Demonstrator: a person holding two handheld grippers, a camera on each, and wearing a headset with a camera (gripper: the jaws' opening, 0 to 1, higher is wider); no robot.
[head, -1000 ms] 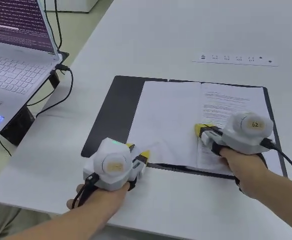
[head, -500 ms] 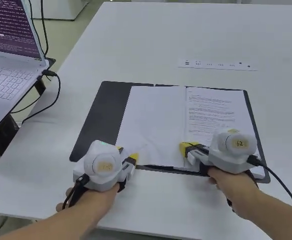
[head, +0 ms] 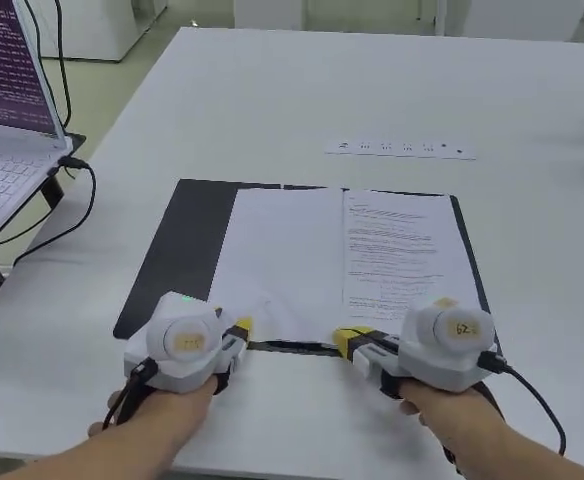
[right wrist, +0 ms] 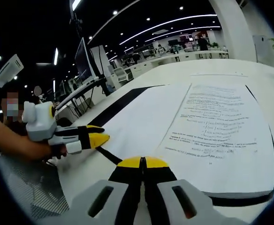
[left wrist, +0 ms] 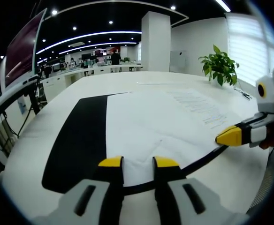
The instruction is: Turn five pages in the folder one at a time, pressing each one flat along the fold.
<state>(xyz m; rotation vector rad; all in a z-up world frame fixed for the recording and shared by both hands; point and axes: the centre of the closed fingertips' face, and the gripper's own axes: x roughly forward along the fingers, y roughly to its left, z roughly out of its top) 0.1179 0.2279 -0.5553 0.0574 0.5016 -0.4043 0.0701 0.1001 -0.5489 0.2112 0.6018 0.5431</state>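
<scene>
The black folder lies open on the white bench, directly in front of the person. A blank white page lies on its left half, leaving a wide band of the dark cover bare beside it. A printed page lies flat on its right half, and the two meet at the fold in the middle.

The left gripper is at the folder's near edge, by the lower left corner of the blank page. In the left gripper view its yellow-tipped jaws stand a little apart, with the page edge showing in the narrow gap and nothing held between them. The right gripper is at the same near edge, close to the bottom of the fold. In the right gripper view its jaws are pressed together tip to tip, just short of the folder's dark rim, with nothing visible between them. The two grippers are near each other but apart, each held in a hand.

A laptop stands off the left of the bench, with a black cable trailing from it. A potted plant stands beyond the far right of the bench.
</scene>
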